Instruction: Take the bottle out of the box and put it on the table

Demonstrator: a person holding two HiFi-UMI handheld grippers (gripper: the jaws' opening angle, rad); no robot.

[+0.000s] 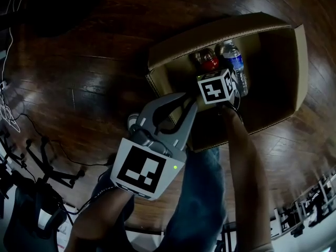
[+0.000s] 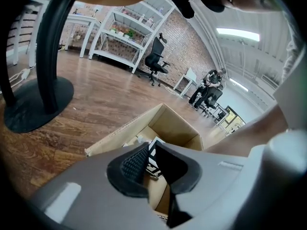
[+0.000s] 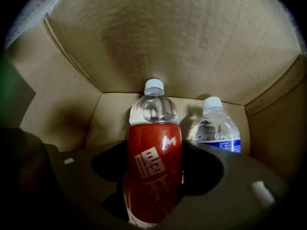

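**Surroundings.** 1 open cardboard box (image 1: 199,38) in the upper right of the head view, on a dark wood floor (image 1: 79,62). 1 clear water bottle (image 1: 237,67) with a blue label and white cap, upright just right of the task's bottle. The right gripper's marker cube (image 1: 215,88) overlaps the lower part of both bottles. In the left gripper view: white shelving (image 2: 124,37) upper centre, office chair (image 2: 156,61) and black stand base (image 2: 36,102) at left.

**Task item.** 1 red bottle (image 3: 153,147), upright on the box bottom near the back wall, centre of the right gripper view. It has a red sleeve with pale characters, a clear shoulder and a white cap.

**Grippers.** Right gripper (image 3: 154,169): inside the box, jaws spread wide on either side of the red bottle, with dark gaps showing on both flanks. Left gripper (image 1: 190,101): outside the box's near wall, jaws nearly together with a thin slit between, holding nothing.
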